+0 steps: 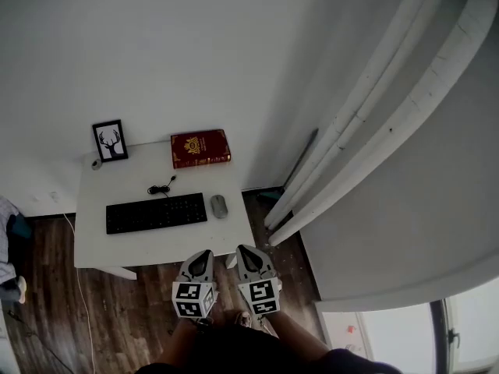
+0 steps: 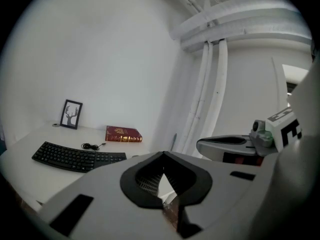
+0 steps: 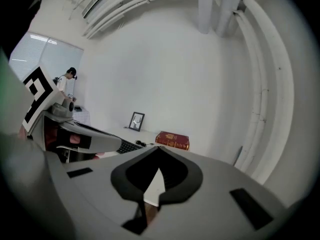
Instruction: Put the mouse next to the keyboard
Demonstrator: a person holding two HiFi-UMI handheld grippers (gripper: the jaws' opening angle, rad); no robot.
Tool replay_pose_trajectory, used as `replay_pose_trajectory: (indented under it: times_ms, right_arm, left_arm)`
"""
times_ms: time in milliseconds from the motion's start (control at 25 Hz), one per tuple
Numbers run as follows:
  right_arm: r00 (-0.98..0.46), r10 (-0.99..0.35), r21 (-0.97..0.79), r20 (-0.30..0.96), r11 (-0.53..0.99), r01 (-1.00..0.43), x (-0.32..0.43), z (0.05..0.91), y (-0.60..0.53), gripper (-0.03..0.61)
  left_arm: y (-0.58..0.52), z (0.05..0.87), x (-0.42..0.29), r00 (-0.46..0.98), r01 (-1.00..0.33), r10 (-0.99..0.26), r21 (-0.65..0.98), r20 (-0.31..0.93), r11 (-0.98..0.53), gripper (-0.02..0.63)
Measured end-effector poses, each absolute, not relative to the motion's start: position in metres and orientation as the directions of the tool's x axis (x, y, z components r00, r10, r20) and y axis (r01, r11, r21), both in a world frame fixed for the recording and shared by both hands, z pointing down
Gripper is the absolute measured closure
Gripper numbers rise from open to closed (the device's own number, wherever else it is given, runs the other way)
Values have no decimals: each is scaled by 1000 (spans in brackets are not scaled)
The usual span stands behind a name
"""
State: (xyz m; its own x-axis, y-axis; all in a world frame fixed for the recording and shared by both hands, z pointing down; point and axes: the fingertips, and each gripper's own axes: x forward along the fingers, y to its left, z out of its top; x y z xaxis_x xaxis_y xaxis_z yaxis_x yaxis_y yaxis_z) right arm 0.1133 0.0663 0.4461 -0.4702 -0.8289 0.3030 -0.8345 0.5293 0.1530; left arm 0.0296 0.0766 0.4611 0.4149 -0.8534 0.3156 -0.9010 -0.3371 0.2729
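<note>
Both tongs hang in front of the person's body, short of the table's (image 1: 101, 249) near edge and over the wooden floor. On the left, the left tongs (image 1: 200, 257) are clenched on nothing: in the left gripper view their tips (image 2: 162, 156) meet with only table and floor showing beyond. Beside them the right tongs (image 1: 249, 254) are likewise clenched and empty, tips together in the right gripper view (image 3: 159, 151).

Across the table from the left stand a framed deer picture (image 1: 110, 140) at the back, then the black keyboard (image 1: 156, 213) with a coiled cable (image 1: 160, 188) behind it. The grey mouse (image 1: 219, 206) lies just beside the keyboard's right end, and a red book (image 1: 200, 148) rests by the wall.

Judged from this layout, the mouse already sits where the task wants it, so the main risk is needless contact. A reach with clenched tongs could knock the mouse rightward toward the table's nearby right edge. Its rounded, smooth shell would probably squirt out of a shallow pinch. A sweep from the left could also shove the keyboard into it.
</note>
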Motion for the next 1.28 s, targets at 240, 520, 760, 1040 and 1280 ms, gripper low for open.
replay_pose_trajectory:
  times_ms: [240, 520, 760, 1040, 1280]
  right_arm:
    - [-484, -842, 110, 240, 519, -848, 156, 433, 77, 558]
    - [-527, -831, 43, 177, 542, -839, 164, 417, 81, 558]
    - [-554, -816, 52, 164, 568, -822, 152, 421, 89, 558]
    - [-569, -805, 63, 169, 585, -809, 143, 423, 101, 558]
    - [-591, -786, 51, 181, 608, -793, 129, 426, 115, 558]
  left_arm:
    - [84, 451, 74, 429, -899, -851, 239, 302, -368, 612]
    - [89, 437, 95, 449, -893, -842, 173, 300, -414, 612]
    - [93, 434, 90, 441, -897, -847, 161, 297, -411, 611]
    - [109, 437, 89, 437, -899, -846, 165, 304, -405, 612]
    - [125, 439, 73, 412, -911, -854, 161, 318, -379, 612]
